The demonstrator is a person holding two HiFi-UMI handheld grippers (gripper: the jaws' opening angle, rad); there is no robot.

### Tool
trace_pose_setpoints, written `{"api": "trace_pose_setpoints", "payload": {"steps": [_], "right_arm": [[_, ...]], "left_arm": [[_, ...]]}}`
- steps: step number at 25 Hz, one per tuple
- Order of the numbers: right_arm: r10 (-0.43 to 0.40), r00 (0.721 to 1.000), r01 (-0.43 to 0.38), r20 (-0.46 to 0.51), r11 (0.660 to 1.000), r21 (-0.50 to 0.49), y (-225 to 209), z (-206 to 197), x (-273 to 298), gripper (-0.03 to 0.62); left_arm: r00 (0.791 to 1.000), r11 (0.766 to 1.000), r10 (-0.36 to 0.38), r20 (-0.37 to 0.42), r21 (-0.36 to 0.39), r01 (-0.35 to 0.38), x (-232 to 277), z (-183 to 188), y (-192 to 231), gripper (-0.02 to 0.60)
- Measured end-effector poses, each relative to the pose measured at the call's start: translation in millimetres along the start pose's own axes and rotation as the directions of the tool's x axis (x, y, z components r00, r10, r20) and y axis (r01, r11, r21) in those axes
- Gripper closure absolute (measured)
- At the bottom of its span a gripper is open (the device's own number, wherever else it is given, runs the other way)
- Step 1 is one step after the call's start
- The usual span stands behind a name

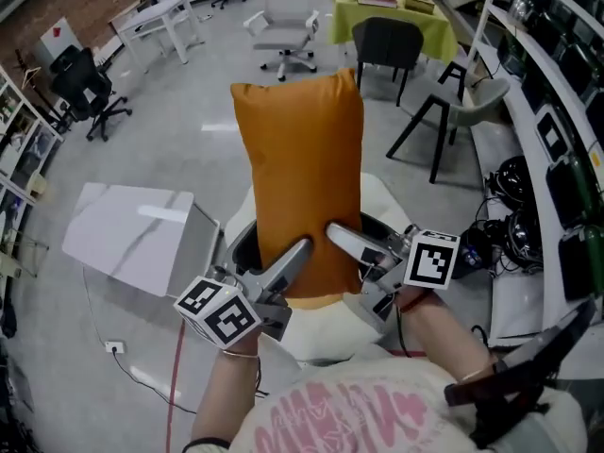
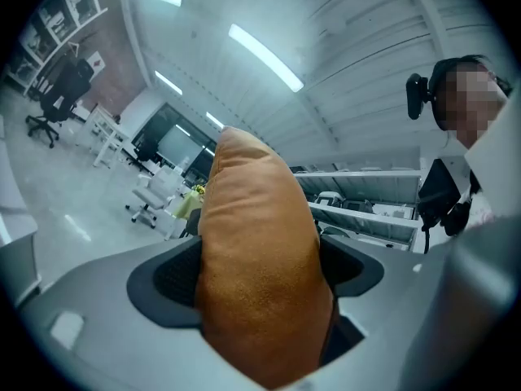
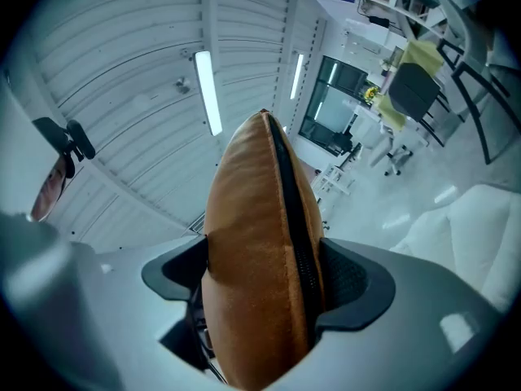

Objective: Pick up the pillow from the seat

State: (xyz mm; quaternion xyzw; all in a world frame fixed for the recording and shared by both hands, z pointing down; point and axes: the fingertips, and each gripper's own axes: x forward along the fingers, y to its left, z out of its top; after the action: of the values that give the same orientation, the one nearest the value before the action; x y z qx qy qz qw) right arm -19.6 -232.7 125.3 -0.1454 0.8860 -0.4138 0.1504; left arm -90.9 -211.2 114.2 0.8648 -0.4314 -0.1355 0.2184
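Gripping the orange pillow (image 1: 300,173) at its near, lower edge with both tools, you hold it upright above the white seat (image 1: 387,201), its long face turned towards you and its top edge pointing at the far side of the room. Your left gripper (image 2: 256,274) has its jaws spread wide, and the pillow's thick edge fills the whole gap, with both dark pads pressed into the fabric. Your right gripper (image 3: 264,277) is set the same way, wide apart and clamped on the stuffing (here the pillow's dark zip seam runs up beside the right-hand pad). In the head view the two grippers sit side by side, the left one at the left, each with one grey jaw lying across the orange face. A white table (image 1: 132,234) stands just left of the seat. Far across the grey floor are a white office chair (image 1: 283,31), a dark chair (image 1: 387,50) and a green-clothed table (image 1: 396,12), with a black office chair (image 1: 90,88) at the far left.
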Motion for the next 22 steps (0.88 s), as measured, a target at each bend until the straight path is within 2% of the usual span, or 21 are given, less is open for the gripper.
{"api": "trace_pose_setpoints", "payload": {"steps": [5, 10, 19, 22], "right_arm": [[0.017, 1.000, -0.014, 0.016, 0.993, -0.119, 43, 19, 4, 0.169], [0.053, 0.998, -0.045, 0.033, 0.979, -0.199, 80, 25, 5, 0.161], [0.080, 0.997, -0.073, 0.013, 0.960, -0.272, 102, 20, 2, 0.149], [0.049, 0.999, -0.046, 0.000, 0.943, -0.329, 102, 16, 3, 0.131]], "left_arm": [[0.997, 0.996, -0.046, 0.062, 0.079, 0.041, -13, 41, -29, 0.120], [0.991, 0.985, -0.093, 0.096, 0.154, 0.077, -27, 64, -54, 0.120], [0.984, 0.973, -0.141, 0.108, 0.197, 0.118, -39, 70, -69, 0.120], [0.984, 0.969, -0.156, 0.085, 0.206, 0.135, -35, 69, -71, 0.120]]}}
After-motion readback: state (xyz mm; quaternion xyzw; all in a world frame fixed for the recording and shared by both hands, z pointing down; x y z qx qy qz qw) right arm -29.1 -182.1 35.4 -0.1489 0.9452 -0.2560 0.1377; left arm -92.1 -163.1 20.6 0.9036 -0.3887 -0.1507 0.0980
